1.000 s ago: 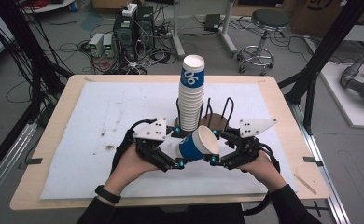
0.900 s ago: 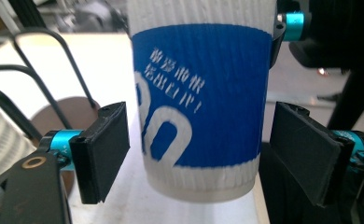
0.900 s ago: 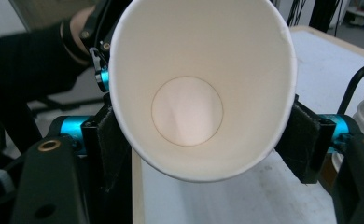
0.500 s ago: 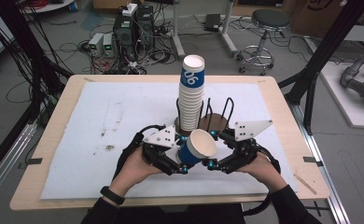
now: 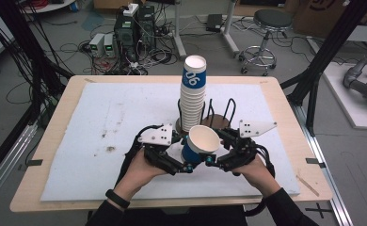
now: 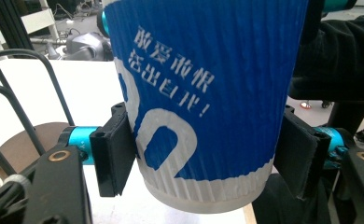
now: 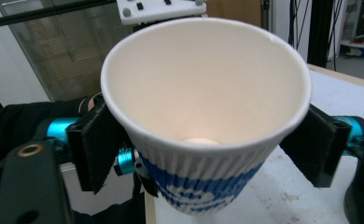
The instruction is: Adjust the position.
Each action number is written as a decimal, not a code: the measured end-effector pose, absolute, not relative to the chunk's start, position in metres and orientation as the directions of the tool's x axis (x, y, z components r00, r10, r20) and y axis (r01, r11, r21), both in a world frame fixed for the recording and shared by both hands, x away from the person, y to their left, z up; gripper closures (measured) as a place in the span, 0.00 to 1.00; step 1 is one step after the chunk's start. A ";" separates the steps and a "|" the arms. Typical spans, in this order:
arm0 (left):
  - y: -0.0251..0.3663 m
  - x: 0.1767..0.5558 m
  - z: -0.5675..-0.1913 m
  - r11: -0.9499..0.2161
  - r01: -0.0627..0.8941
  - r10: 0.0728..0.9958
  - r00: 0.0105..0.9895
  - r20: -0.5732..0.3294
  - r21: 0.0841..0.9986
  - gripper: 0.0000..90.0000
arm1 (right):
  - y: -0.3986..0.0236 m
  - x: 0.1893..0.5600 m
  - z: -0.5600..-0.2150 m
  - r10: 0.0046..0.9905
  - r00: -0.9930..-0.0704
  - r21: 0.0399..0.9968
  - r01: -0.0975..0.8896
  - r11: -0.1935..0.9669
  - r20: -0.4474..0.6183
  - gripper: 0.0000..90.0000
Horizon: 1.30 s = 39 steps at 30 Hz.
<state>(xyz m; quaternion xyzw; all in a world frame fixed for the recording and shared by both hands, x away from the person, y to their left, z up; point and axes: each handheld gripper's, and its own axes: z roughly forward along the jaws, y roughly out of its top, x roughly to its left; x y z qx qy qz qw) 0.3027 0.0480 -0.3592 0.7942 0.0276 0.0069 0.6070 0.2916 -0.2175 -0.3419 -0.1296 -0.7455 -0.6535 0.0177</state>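
Our white-covered table stands amid cables and stands. We have the cup between both claws, in front of the stack on its wire rack. The left claw is clamped on its lower wall, carrying it. The right claw has just been narrowing around the rim, its pads beside the cup but seemingly not pressing, likely to steady it.

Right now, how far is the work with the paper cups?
Done: one cup is off the stack in the wire holder. In hand: the left gripper is shut on its lower part; the right gripper, whose jaws have just been closing, sits beside its rim. Left: setting the cup down, probably, then taking the rest of the stack.
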 end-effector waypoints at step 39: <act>0.035 0.297 -0.362 -0.273 0.083 0.093 0.994 -0.059 0.958 0.26 | -0.210 0.286 -0.336 0.179 -0.977 0.973 0.151 0.173 0.119 0.24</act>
